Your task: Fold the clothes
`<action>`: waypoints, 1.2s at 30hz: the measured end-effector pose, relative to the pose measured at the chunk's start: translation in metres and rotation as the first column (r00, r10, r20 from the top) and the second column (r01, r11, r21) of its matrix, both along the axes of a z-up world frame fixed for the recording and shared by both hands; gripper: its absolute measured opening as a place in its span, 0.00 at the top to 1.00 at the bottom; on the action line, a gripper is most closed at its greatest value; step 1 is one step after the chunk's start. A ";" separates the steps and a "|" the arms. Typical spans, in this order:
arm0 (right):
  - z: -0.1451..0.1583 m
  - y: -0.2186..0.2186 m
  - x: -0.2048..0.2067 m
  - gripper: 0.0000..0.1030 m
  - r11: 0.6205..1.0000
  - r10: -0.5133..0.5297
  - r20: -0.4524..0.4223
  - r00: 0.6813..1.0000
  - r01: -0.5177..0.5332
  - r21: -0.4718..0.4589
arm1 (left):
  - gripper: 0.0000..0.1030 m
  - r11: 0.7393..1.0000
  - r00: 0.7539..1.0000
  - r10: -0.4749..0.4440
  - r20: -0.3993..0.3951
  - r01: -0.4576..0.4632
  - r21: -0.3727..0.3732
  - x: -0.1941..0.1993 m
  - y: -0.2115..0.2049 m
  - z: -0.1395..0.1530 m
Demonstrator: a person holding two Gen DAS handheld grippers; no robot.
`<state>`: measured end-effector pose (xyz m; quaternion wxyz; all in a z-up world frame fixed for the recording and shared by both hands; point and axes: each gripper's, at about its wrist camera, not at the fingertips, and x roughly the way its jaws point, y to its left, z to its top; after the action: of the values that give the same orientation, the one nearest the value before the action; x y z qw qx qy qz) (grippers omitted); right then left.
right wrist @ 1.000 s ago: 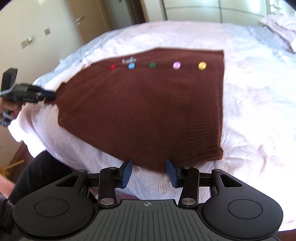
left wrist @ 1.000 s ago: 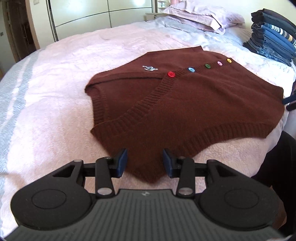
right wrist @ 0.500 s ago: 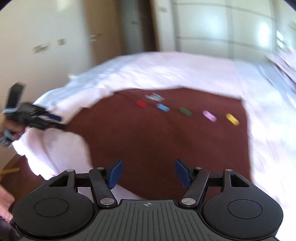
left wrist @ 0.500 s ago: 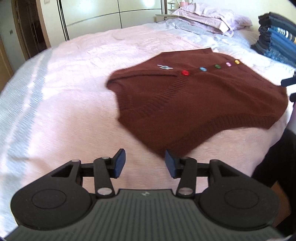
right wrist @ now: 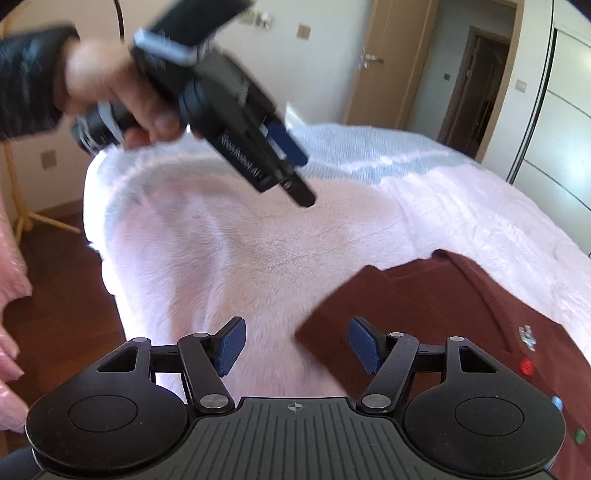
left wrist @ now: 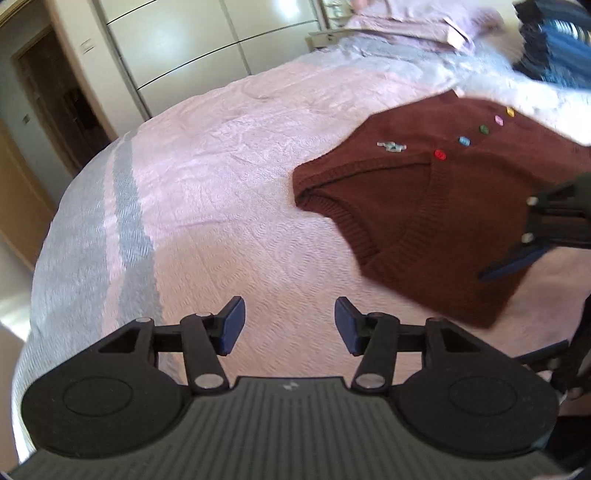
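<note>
A brown knit cardigan (left wrist: 443, 206) with coloured buttons lies flat on the pink bedspread, at the right of the left wrist view. It also shows at the lower right of the right wrist view (right wrist: 443, 325). My left gripper (left wrist: 288, 326) is open and empty, over bare bedspread to the left of the cardigan. My right gripper (right wrist: 295, 345) is open and empty, just above the cardigan's near corner. The right gripper also shows at the right edge of the left wrist view (left wrist: 546, 236), over the cardigan. The left gripper, held in a hand, shows at the upper left of the right wrist view (right wrist: 280, 166).
The bed (left wrist: 221, 192) has a pink cover with a grey stripe. Pillows (left wrist: 424, 22) and a stack of folded dark clothes (left wrist: 554, 40) lie at its head. Wardrobe doors (left wrist: 192, 44) stand behind. The bed's edge and wooden floor (right wrist: 55, 280) show at left.
Both grippers have swung left, away from the cardigan's hem. The left one now sits over bare bedspread. The right one has opened wider and now faces the bed's corner.
</note>
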<state>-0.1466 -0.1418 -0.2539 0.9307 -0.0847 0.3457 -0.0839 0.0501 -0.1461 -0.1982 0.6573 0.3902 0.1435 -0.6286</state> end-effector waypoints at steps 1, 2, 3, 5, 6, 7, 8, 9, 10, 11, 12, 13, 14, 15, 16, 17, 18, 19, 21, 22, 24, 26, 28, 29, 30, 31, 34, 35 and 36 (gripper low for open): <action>-0.007 -0.004 0.007 0.40 1.000 -0.014 -0.016 1.000 0.014 -0.022 | 0.51 1.000 1.000 -0.021 0.022 0.021 0.007 0.002 -0.005 -0.002; -0.015 -0.009 0.014 0.49 0.999 -0.029 -0.031 0.999 0.027 -0.045 | 0.49 0.999 0.998 -0.045 0.043 0.044 0.015 0.003 -0.010 -0.005; -0.021 -0.012 0.021 0.56 0.998 -0.045 -0.041 0.998 0.043 -0.045 | 0.49 0.997 0.995 -0.070 0.067 0.069 0.020 0.004 -0.016 -0.008; -0.025 -0.017 0.024 0.67 0.996 -0.069 -0.036 0.997 0.066 -0.064 | 0.48 0.992 0.984 -0.128 0.125 0.125 0.029 0.003 -0.028 -0.015; -0.024 -0.020 0.022 0.80 0.995 -0.073 -0.029 0.997 0.071 -0.066 | 0.45 0.987 0.974 -0.164 0.157 0.160 0.035 0.002 -0.035 -0.019; -0.021 -0.023 0.017 0.87 0.997 -0.072 -0.011 0.997 0.071 -0.043 | 0.43 0.980 0.960 -0.198 0.199 0.194 0.038 0.000 -0.042 -0.024; -0.015 -0.027 0.011 0.89 0.997 -0.075 0.017 0.997 0.075 -0.017 | 0.41 0.973 0.941 -0.232 0.246 0.229 0.040 -0.003 -0.051 -0.029; -0.008 -0.031 0.004 0.91 0.996 -0.082 0.051 0.995 0.081 0.021 | 0.41 0.963 0.919 -0.267 0.289 0.265 0.047 -0.005 -0.062 -0.035; -0.001 -0.036 -0.002 0.92 0.994 -0.091 0.086 0.992 0.086 0.061 | 0.41 0.952 0.896 -0.301 0.327 0.300 0.057 -0.008 -0.074 -0.041; 0.007 -0.044 -0.011 0.92 0.988 -0.110 0.121 0.987 0.095 0.123 | 0.41 0.942 0.871 -0.331 0.363 0.330 0.066 -0.010 -0.088 -0.047; 0.014 -0.053 -0.020 0.92 0.977 -0.131 0.153 0.979 0.102 0.189 | 0.41 0.932 0.849 -0.354 0.393 0.355 0.072 -0.011 -0.102 -0.053; 0.022 -0.062 -0.029 0.92 0.963 -0.158 0.185 0.970 0.110 0.247 | 0.41 0.923 0.829 -0.373 0.416 0.376 0.078 -0.013 -0.116 -0.059; 0.028 -0.072 -0.038 0.92 0.948 -0.183 0.212 0.960 0.115 0.298 | 0.41 0.916 0.811 -0.387 0.440 0.393 0.081 -0.014 -0.130 -0.064; 0.032 -0.079 -0.045 0.92 0.937 -0.202 0.231 0.952 0.119 0.329 | 0.41 0.909 0.791 -0.398 0.466 0.409 0.083 -0.014 -0.144 -0.070; 0.037 -0.087 -0.053 0.92 0.926 -0.221 0.249 0.943 0.122 0.358 | 0.41 0.897 0.768 -0.418 0.486 0.432 0.090 -0.015 -0.156 -0.076; 0.040 -0.091 -0.058 0.92 0.920 -0.232 0.259 0.938 0.126 0.370 | 0.42 0.882 0.742 -0.444 0.502 0.459 0.102 -0.017 -0.167 -0.082; 0.043 -0.095 -0.063 0.92 0.916 -0.243 0.268 0.932 0.129 0.381 | 0.45 0.865 0.712 -0.473 0.519 0.487 0.120 -0.018 -0.176 -0.088; 0.044 -0.099 -0.065 0.92 0.911 -0.247 0.270 0.931 0.128 0.391 | 0.47 0.846 0.679 -0.503 0.535 0.514 0.142 -0.020 -0.184 -0.094; 0.042 -0.106 -0.067 0.92 0.904 -0.250 0.264 0.931 0.127 0.408 | 0.58 0.812 0.618 -0.550 0.562 0.553 0.187 -0.023 -0.194 -0.102; 0.041 -0.109 -0.068 0.92 0.900 -0.252 0.261 0.932 0.126 0.416 | 0.62 0.804 0.599 -0.562 0.570 0.558 0.206 -0.025 -0.198 -0.104; 0.038 -0.115 -0.072 0.92 0.894 -0.253 0.260 0.932 0.122 0.431 | 0.78 0.787 0.561 -0.586 0.585 0.565 0.246 -0.027 -0.205 -0.107; 0.037 -0.123 -0.076 0.92 0.888 -0.261 0.264 0.928 0.123 0.444 | 0.77 0.784 0.526 -0.588 0.615 0.558 0.272 -0.028 -0.204 -0.106; 0.038 -0.128 -0.083 0.92 0.877 -0.281 0.277 0.919 0.129 0.463 | 0.74 0.789 0.511 -0.583 0.631 0.543 0.289 -0.027 -0.200 -0.102; 0.043 -0.124 -0.092 0.92 0.875 -0.288 0.290 0.913 0.129 0.466 | 0.67 0.789 0.507 -0.583 0.635 0.540 0.294 -0.028 -0.197 -0.102; 0.047 -0.123 -0.098 0.92 0.874 -0.293 0.304 0.907 0.125 0.469 | 0.63 0.789 0.502 -0.583 0.639 0.536 0.299 -0.029 -0.195 -0.101; 0.050 -0.122 -0.104 0.92 0.873 -0.298 0.316 0.901 0.124 0.472 | 0.63 0.786 0.490 -0.588 0.643 0.534 0.312 -0.031 -0.193 -0.101; 0.057 -0.119 -0.116 0.92 0.873 -0.305 0.333 0.892 0.123 0.472 | 0.61 0.767 0.434 -0.613 0.661 0.530 0.363 -0.043 -0.188 -0.109; 0.058 -0.119 -0.119 0.92 0.873 -0.310 0.332 0.891 0.128 0.471 | 0.61 0.760 0.412 -0.620 0.668 0.529 0.378 -0.045 -0.186 -0.110; 0.058 -0.118 -0.122 0.92 0.872 -0.314 0.332 0.890 0.132 0.470 | 0.57 0.753 0.389 -0.625 0.676 0.528 0.392 -0.045 -0.183 -0.112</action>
<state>-0.2690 -0.2598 -0.1957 0.9598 0.1855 0.1667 -0.1291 0.0049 -0.3293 -0.3097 0.3682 0.6818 -0.2632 -0.5747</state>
